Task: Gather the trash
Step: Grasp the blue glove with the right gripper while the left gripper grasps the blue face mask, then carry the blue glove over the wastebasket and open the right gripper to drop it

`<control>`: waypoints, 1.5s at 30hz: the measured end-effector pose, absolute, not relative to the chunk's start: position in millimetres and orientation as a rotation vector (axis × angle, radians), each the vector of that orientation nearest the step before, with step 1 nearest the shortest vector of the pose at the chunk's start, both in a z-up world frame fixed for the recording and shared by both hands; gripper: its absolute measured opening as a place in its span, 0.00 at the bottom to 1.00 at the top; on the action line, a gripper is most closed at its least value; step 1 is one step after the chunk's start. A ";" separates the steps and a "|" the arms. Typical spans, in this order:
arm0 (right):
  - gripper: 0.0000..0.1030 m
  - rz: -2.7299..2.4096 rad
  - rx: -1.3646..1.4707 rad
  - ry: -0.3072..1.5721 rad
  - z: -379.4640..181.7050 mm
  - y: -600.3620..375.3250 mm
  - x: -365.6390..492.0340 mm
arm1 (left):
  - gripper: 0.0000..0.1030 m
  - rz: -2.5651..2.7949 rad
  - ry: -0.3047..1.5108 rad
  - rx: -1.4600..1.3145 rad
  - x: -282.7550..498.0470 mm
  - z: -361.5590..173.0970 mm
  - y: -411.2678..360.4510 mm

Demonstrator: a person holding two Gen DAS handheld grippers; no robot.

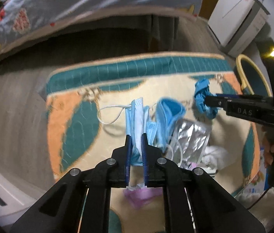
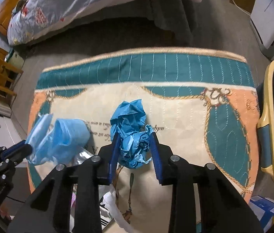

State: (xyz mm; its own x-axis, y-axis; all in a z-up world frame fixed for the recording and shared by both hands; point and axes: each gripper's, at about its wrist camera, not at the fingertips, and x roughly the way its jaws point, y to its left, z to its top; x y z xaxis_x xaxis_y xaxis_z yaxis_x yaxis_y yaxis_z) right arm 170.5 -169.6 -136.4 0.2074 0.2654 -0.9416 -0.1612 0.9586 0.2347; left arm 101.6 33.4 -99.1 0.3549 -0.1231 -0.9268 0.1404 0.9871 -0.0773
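Note:
My left gripper [image 1: 136,141] is shut on a pale blue face mask [image 1: 137,112], whose white ear loop [image 1: 109,114] trails to the left over the patterned rug [image 1: 74,128]. A second blue mask [image 1: 168,116] lies bunched just to its right. In the right wrist view my right gripper [image 2: 135,137] is shut on a crumpled bright blue wad [image 2: 131,120], with both pads pressed against its sides. The left wrist view shows the same right gripper [image 1: 210,102] at the right with the blue wad [image 1: 201,93]. The left gripper [image 2: 22,147] appears at the left edge, holding the mask [image 2: 59,136].
A silver foil wrapper [image 1: 191,137], a white tissue [image 1: 214,155] and a pink mask [image 1: 140,194] lie on the rug near my left gripper. A bin with a yellow rim [image 2: 272,116] stands off the rug's right edge. A bed [image 2: 78,5] and a white appliance [image 1: 234,15] stand beyond.

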 end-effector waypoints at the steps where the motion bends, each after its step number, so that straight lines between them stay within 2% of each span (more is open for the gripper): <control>1: 0.30 0.298 0.094 1.321 -133.3 -170.7 170.9 | 0.10 -0.167 1.175 0.019 101.5 -93.1 33.4; 9: 0.30 0.283 0.140 1.225 -96.4 -203.3 173.3 | 0.10 -0.157 0.992 0.039 104.1 -41.2 21.6; 18: 0.30 0.243 0.204 1.129 -61.3 -264.0 169.4 | 0.10 -0.213 0.859 0.042 106.8 -6.5 -27.6; 31: 0.30 0.174 0.244 1.050 -36.8 -330.9 156.5 | 0.10 -0.321 0.823 0.086 110.1 -2.2 -105.2; 45: 0.30 0.070 0.258 1.040 -41.1 -404.2 149.9 | 0.10 -0.405 0.827 0.140 126.0 -17.9 -182.0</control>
